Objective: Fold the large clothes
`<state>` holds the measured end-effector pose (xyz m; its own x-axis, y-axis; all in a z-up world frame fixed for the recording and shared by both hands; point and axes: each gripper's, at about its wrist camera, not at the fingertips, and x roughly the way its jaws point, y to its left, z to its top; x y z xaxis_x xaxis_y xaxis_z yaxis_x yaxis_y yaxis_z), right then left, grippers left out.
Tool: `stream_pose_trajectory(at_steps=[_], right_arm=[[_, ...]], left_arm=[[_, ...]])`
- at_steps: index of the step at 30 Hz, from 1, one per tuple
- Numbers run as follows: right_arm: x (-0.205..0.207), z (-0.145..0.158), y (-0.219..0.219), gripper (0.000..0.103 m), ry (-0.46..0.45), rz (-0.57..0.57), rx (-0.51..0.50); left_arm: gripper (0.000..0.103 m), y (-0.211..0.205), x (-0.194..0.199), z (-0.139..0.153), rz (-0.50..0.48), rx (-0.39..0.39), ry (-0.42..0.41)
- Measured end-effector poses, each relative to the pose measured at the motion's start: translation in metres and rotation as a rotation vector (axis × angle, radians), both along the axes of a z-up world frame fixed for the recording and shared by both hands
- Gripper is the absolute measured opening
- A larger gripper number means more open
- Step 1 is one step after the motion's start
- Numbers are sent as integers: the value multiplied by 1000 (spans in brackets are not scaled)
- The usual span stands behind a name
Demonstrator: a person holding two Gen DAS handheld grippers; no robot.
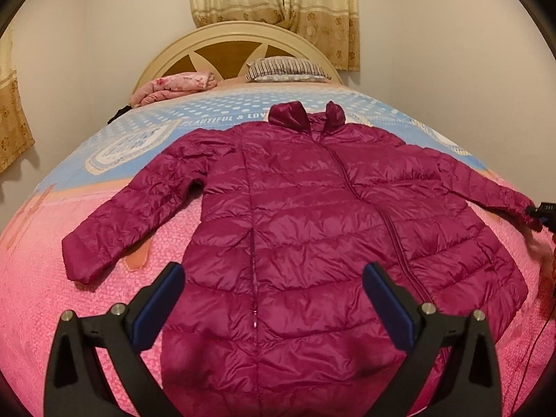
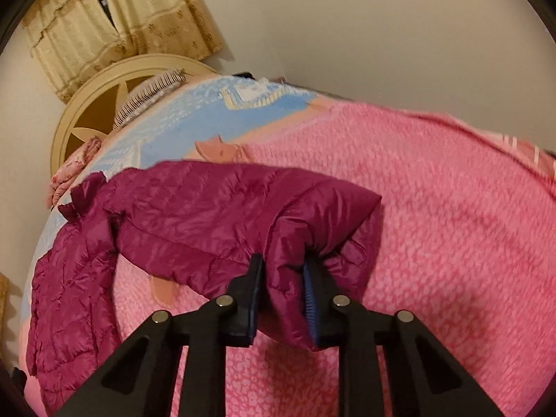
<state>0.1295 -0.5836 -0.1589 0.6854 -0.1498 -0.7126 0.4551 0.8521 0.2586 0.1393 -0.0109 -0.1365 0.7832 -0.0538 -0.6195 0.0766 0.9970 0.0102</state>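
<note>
The jacket [image 1: 312,226] lies flat for folding; the right gripper [image 2: 283,278] jaws clamp its sleeve cuff [image 2: 295,264], while the left gripper [image 1: 272,278] jaws gape empty.

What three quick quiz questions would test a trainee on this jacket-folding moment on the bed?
1. True or false: the left gripper is clamped on the jacket's hem.
2. Which part of the magenta puffer jacket does the right gripper hold? A) collar B) sleeve cuff C) hem
3. Fill in: the jacket lies front up, its collar towards the ____.

Key
1. False: its jaws stand wide apart above the lower front of the jacket, pinching nothing.
2. B: the pads press on the sleeve cuff.
3. headboard
</note>
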Motion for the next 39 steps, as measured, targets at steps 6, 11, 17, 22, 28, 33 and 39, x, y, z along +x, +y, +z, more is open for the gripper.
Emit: stream_pose_trajectory(at_steps=[6, 11, 17, 22, 28, 33, 39], right_arm=[[7, 52, 10, 18, -78, 33, -121], [22, 108, 42, 17, -154, 109, -267], [38, 165, 103, 12, -246, 234, -436], [52, 196, 172, 10, -298, 380, -564], [68, 174, 155, 14, -232, 432, -256], [54, 116, 80, 102, -108, 303, -15], [14, 45, -2, 102, 24, 12, 101]], left_arm=[[103, 7, -4, 5, 5, -16, -19], [103, 14, -4, 3, 10, -24, -16], [103, 22, -3, 2, 19, -28, -15], [103, 30, -4, -1, 30, -44, -12], [103, 41, -5, -7, 41, -64, -10], [103, 43, 0, -12, 36, -72, 4], [103, 35, 4, -14, 19, -64, 10]])
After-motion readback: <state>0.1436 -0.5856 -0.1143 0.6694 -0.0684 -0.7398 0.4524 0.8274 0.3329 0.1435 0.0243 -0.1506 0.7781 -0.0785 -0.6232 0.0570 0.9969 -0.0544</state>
